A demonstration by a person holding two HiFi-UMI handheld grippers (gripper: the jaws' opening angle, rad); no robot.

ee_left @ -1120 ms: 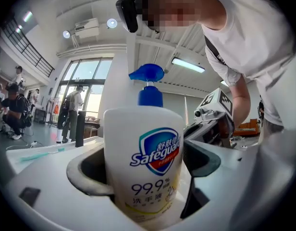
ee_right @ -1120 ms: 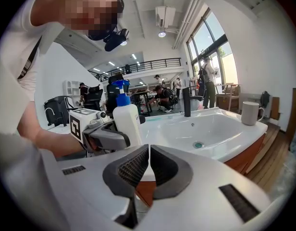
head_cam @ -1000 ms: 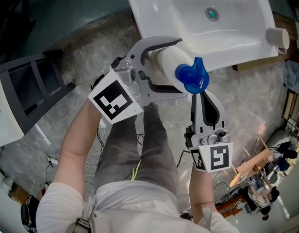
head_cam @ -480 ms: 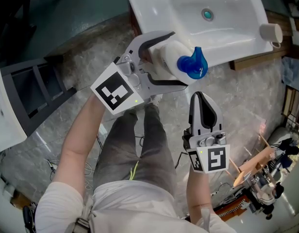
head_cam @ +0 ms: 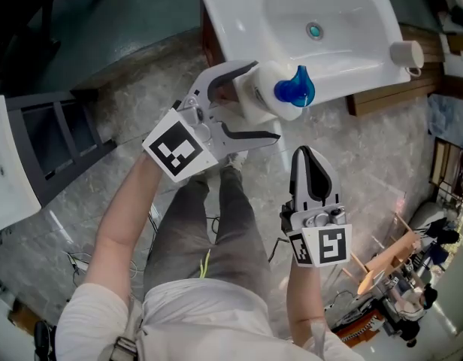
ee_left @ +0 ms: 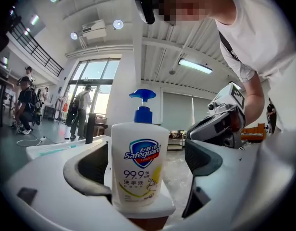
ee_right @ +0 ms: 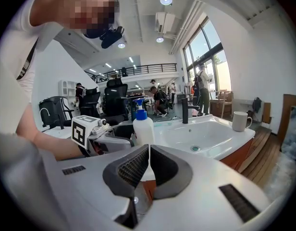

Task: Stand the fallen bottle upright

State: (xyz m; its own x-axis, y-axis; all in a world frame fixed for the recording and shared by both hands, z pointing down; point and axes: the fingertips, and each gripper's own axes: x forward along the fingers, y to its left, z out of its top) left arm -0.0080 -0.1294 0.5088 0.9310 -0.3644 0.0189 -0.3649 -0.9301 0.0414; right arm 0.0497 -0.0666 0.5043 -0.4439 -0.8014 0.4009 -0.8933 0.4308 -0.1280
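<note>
A white soap bottle (head_cam: 270, 95) with a blue pump (head_cam: 295, 90) stands upright on the front corner of the white sink (head_cam: 239, 21). My left gripper (head_cam: 263, 101) is open, one jaw on each side of the bottle. In the left gripper view the bottle (ee_left: 140, 165) sits between the jaws of my left gripper (ee_left: 147, 170), with a gap on its right side. My right gripper (head_cam: 308, 152) is shut on nothing, below the bottle and apart from it. The right gripper view shows my right gripper (ee_right: 149, 162) with the bottle (ee_right: 143, 129) beyond its tips.
A white mug (head_cam: 407, 53) stands on the sink's right corner, the drain (head_cam: 314, 30) in the basin. A black tap (ee_right: 185, 109) rises behind the basin (ee_right: 205, 138). A dark rack (head_cam: 59, 126) stands at the left on the marble floor. The person's legs are below.
The left gripper and the bottle have shifted up and left along the sink's front rim. The right gripper, close under the pump a second ago, now lies lower and apart from it.
</note>
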